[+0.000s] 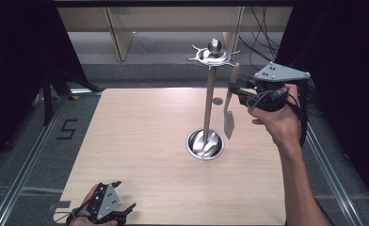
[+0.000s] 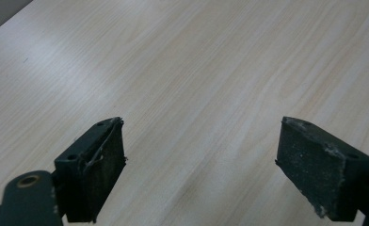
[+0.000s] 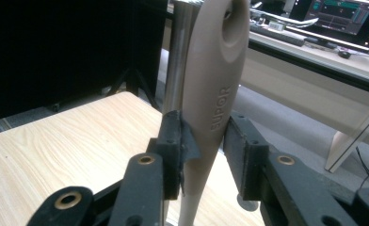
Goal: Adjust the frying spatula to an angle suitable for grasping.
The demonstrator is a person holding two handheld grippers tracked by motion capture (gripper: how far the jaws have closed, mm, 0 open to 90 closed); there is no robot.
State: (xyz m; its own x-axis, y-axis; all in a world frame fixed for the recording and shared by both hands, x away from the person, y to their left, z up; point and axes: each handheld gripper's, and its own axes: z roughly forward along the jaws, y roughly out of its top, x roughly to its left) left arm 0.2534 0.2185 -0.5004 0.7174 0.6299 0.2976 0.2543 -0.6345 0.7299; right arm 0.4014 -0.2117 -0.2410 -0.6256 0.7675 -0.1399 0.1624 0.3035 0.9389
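A metal utensil stand (image 1: 208,101) rises from a round steel base (image 1: 204,144) at the middle of the wooden table (image 1: 140,136); its top is a hooked ring with a ball (image 1: 214,53). My right gripper (image 1: 232,88) is raised right of the pole and shut on the beige handle of a spatula (image 1: 229,120), whose metal blade hangs down beside the pole. In the right gripper view the handle (image 3: 215,89) stands upright between the pads of the right gripper (image 3: 206,141), with the pole (image 3: 178,56) just behind. My left gripper (image 1: 125,195) rests open at the table's near left edge, with bare wood between the pads of the left gripper (image 2: 201,165).
A dark knot (image 1: 217,100) marks the table right of the pole. A taped "5" (image 1: 67,129) lies on the floor at left. Wooden frames (image 1: 119,33) and cables (image 1: 262,33) stand behind the table; metal rails (image 1: 27,165) run along both sides.
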